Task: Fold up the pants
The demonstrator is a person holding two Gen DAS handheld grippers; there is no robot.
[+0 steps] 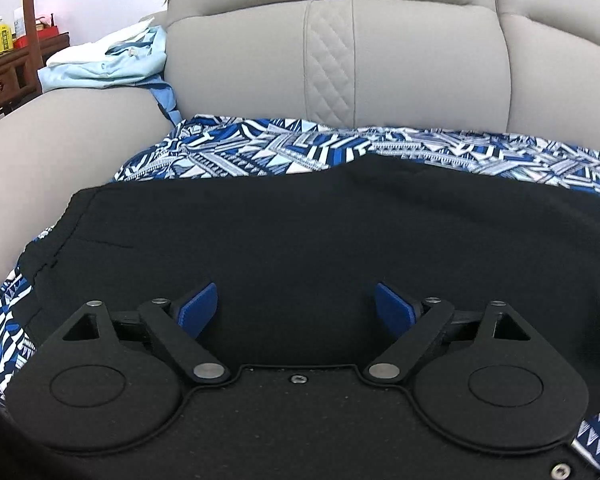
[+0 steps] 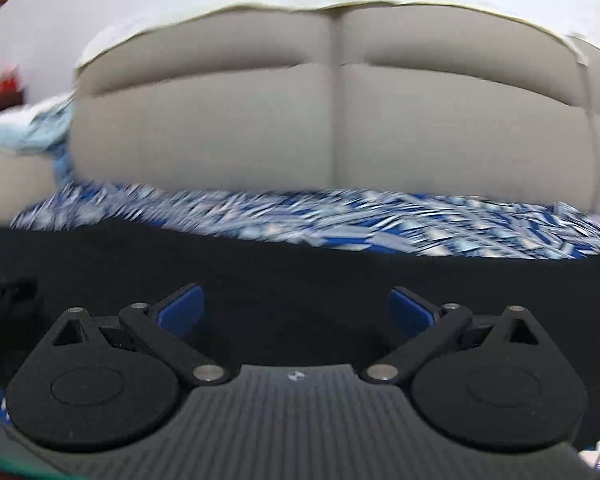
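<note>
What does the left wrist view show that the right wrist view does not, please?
Only the left wrist view shows a yellow bottle on a wooden cabinet and the sofa's quilted strip. Only the blurred right wrist view shows the sofa back's top edge. Both show black pants on patterned cloth and open jaws.

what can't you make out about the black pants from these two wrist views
- Near edge of the black pants: left wrist view, hidden behind the left gripper body.
- Right end: cut off by the picture's edge.
- Fold state, legs: too dark, featureless.
- Right wrist view: patterned cloth is motion-blurred; the pants show no edges.
</note>
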